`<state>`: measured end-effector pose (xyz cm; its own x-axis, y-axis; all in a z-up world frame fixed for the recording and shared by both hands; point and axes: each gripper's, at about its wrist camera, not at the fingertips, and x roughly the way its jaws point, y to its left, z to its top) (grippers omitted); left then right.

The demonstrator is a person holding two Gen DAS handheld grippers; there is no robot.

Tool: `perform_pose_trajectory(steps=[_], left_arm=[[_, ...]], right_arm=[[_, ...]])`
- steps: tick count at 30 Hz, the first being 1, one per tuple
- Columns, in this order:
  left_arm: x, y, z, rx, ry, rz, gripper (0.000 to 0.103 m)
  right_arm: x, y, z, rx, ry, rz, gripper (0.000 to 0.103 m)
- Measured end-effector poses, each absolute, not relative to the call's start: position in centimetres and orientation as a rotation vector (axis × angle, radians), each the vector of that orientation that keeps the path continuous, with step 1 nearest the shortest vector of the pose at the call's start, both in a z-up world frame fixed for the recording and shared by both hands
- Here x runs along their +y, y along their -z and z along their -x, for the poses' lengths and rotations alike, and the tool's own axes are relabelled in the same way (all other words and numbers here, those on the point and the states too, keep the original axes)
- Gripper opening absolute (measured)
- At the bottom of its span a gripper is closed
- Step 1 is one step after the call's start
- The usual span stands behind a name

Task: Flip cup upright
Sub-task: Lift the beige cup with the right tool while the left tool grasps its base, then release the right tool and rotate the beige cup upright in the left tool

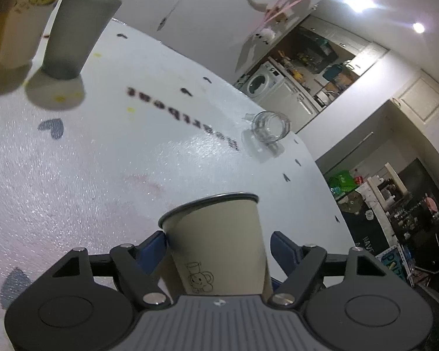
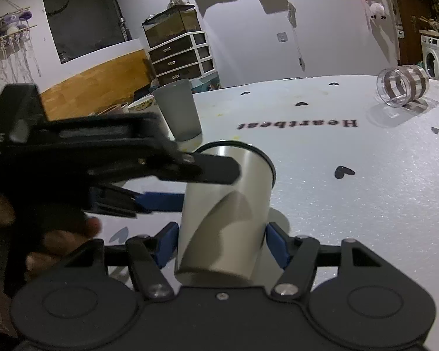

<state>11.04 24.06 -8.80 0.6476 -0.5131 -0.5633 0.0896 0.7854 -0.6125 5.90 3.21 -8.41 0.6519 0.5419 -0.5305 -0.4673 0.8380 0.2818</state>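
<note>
A beige paper cup with a dark rim and a small line-drawn cartoon on its side [image 1: 216, 245] stands mouth-up on the white, glittery table printed with black hearts and the word "Heartbeat" [image 1: 108, 158]. What lies inside the cup cannot be seen from either view.

The left claw [image 1: 218, 247] sits around the cup with its blue pads at either flank; the left pad looks to be touching the wall, while a narrow gap shows at the right pad, so whether it grips cannot be told. In the right wrist view this claw reaches in from the left, one black finger lying across the cup's upper wall.

The right claw [image 2: 222, 242] brackets the same cup [image 2: 228, 204] low down, its blue pads just beside the wall on both sides; whether they press on it cannot be told.

Beyond the cup, far to its left, a frosted grey tumbler [image 1: 79, 32] stands upright, with a white paper cup bearing a yellow print [image 1: 29, 23] just behind it. Beyond the cup to its right, a clear glass mug [image 1: 270, 127] lies on its side, nothing visible in it.
</note>
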Motion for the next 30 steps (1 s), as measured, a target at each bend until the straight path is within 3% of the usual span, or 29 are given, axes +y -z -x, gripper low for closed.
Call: perform_pose_trajectory(steps=[10,19,30], left_arm=[[24.6,9.1,-10.9,0.795,0.367,0.602,0.079],[22.3,4.3,-4.6,0.504,0.399,0.263,0.080],[19.3,4.4,-2.5,0.456,0.376,0.047,0.079]], right_arm=[[4.4,8.6,-4.5,0.559,-0.567,-0.032,0.066],[5.4,8.3,-2.2,0.422,-0.584,0.083,0.066],[5.8,9.0,-1.2,0.383,-0.573,0.145,0.066]])
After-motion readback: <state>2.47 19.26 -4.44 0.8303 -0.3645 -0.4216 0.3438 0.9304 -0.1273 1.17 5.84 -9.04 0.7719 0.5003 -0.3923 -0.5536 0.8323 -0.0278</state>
